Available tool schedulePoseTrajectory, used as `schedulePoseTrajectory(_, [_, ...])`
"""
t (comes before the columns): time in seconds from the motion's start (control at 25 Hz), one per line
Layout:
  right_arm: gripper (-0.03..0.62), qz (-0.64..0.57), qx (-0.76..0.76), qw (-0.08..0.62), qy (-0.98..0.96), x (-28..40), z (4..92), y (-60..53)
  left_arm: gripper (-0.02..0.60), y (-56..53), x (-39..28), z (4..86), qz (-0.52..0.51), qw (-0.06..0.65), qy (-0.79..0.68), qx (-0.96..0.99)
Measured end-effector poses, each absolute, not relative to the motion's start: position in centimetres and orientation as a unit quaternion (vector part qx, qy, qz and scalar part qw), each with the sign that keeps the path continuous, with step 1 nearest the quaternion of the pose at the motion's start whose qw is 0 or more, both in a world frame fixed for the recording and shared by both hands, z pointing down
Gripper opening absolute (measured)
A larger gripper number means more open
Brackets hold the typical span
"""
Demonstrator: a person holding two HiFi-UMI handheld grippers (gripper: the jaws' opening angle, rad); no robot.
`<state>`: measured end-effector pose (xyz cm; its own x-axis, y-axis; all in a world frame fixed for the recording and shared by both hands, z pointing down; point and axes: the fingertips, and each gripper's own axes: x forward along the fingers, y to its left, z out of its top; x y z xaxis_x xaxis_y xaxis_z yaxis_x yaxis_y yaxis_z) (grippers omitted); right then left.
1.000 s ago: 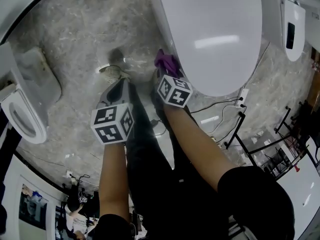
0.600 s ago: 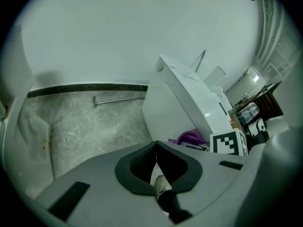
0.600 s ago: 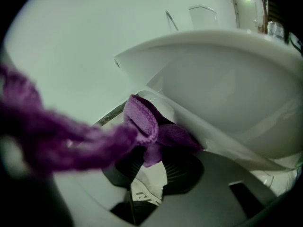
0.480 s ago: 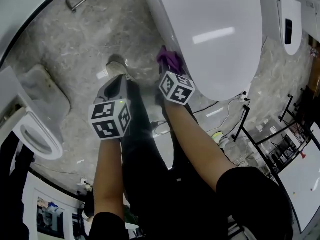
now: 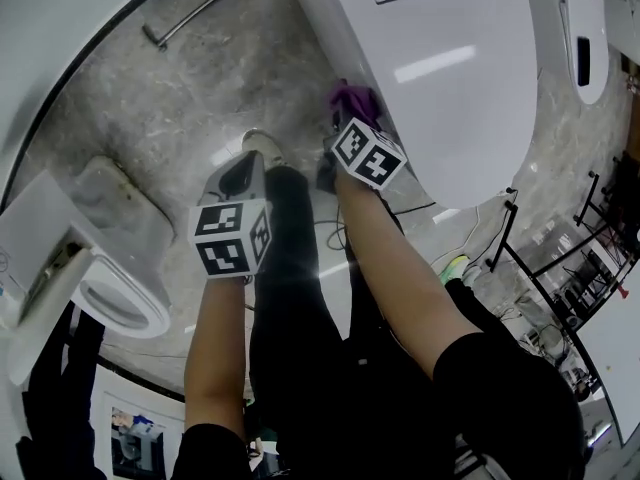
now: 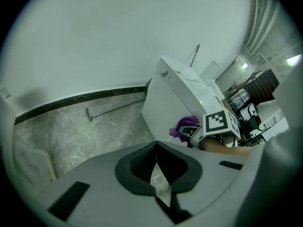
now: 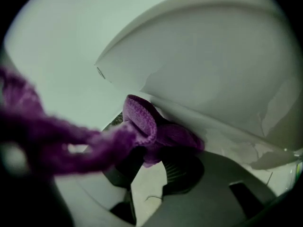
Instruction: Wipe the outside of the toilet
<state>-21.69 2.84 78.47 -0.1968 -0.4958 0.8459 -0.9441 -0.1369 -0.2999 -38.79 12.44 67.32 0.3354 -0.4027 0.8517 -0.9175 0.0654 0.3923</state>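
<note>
purple cloth [image 7: 142,122], clamped in the right gripper [image 7: 149,150], touches the toilet [image 7: 213,70] just ahead (left gripper [image 6: 156,162], jaws together and empty, is farther off).

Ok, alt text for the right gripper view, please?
The right hand-held gripper holds a purple cloth at the outer side of a white toilet, below the rim. A blurred strand of cloth crosses the left foreground.

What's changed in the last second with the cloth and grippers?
The right gripper slid the purple knitted cloth a little along the side of the white toilet, towards the tank, still clamped on it. The left gripper stayed shut, empty and idle above the grey marble floor.
</note>
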Motion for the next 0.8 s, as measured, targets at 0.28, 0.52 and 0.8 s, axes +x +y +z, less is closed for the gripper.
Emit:
schedulePoseTrajectory(0.28, [0.112, 0.48, 0.604, 0.21, -0.6, -24.8, 78.9, -0.7, 0.011, 10.5, -40.7, 68.5, 0.264, 0.515, -0.492, 0.651])
schedulePoseTrajectory(0.52, [0.112, 0.483, 0.607, 0.192, -0.601, -27.4, 78.9, -3.9, 0.011, 9.6, -41.7, 69.6, 0.27, 0.519, -0.472, 0.66])
schedulePoseTrajectory(0.8, [0.112, 0.47, 0.592, 0.184, -0.628, -31.7, 78.5, -8.3, 0.011, 9.4, -42.9, 69.8, 0.268, 0.521, -0.46, 0.667])
